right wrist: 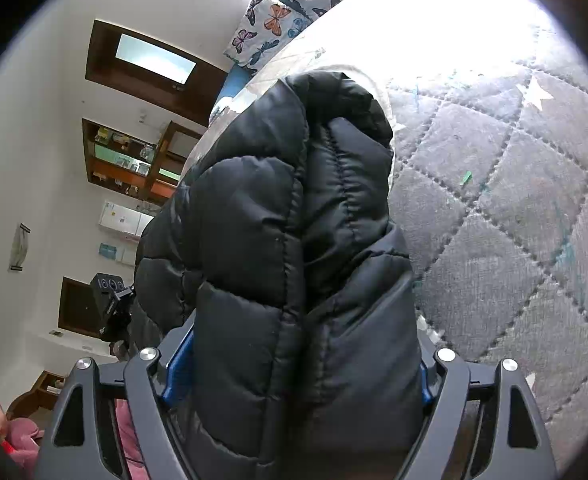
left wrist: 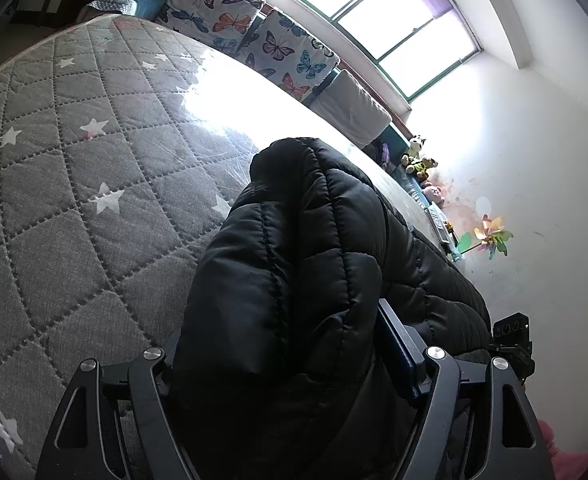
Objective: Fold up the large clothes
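Closest in the left wrist view, the left tool (left wrist: 290, 360) has its jaws set wide and is grasping a thick fold of the black puffy jacket (left wrist: 294, 240), whose padding fills the whole gap and bulges against both blue pads (left wrist: 398, 352). In the right wrist view the right tool (right wrist: 302, 368) grips another bunched part of the same jacket the same way, jaws wide, fabric packed between them and swelling over the inner faces of the fingers. A bit of pink clothing (right wrist: 22, 436) on the person shows at the lower left corner of that view. From each tool the jacket rises as a rounded, quilted ridge and runs sideways between them, lying on the bed (left wrist: 74, 200) near its close edge. The bed has a grey diamond-stitched cover with white stars, washed out by glare further along. At its far end stand butterfly pillows (left wrist: 230, 16) and a plain grey cushion (left wrist: 354, 108). Beside the bed, against the white wall, sit soft toys (left wrist: 418, 160) and a pinwheel (left wrist: 490, 236). Beyond the pillows is a bright window (left wrist: 374, 12); on the opposite side of the room hangs a wooden shelf (right wrist: 134, 160)
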Tool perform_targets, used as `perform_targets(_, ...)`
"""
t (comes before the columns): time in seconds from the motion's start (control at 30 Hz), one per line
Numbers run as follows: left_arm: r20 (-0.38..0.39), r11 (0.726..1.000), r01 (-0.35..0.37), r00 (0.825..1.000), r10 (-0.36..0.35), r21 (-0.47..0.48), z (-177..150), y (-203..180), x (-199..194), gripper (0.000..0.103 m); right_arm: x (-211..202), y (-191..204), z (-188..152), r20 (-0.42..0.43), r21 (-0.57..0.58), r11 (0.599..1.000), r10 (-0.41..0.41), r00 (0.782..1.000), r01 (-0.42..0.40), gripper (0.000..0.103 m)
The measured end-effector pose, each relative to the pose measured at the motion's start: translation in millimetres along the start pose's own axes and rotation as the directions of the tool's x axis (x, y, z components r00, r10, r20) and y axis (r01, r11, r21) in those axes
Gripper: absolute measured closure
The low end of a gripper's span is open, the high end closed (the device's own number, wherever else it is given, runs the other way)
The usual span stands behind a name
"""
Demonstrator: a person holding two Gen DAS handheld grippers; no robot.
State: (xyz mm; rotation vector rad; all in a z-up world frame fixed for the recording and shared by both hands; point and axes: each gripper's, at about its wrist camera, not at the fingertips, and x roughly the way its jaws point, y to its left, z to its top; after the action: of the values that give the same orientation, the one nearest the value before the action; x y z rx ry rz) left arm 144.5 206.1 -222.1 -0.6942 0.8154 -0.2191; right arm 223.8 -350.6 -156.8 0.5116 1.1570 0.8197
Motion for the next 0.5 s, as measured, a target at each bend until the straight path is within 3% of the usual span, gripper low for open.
perform_targets(0.23, 0.002, 1.000, -0.008, 1.000, 0.008, 0.010, 1.0, -2.0, -1.3, 0.027, -0.4, 3.3, -2.7, 0.020, -0.009, 1.000, -0.014, 1.000, 0.014, 0.014)
perform_targets(0.5, 0.016, 0.998, -0.043, 0.999, 0.042, 0.044, 11.8, -30.6, -19.6, 0.048, -16.5, 33.9, -7.4, 0.077, -0.080, 0.995, -0.051, 0.996, 0.057, 0.047)
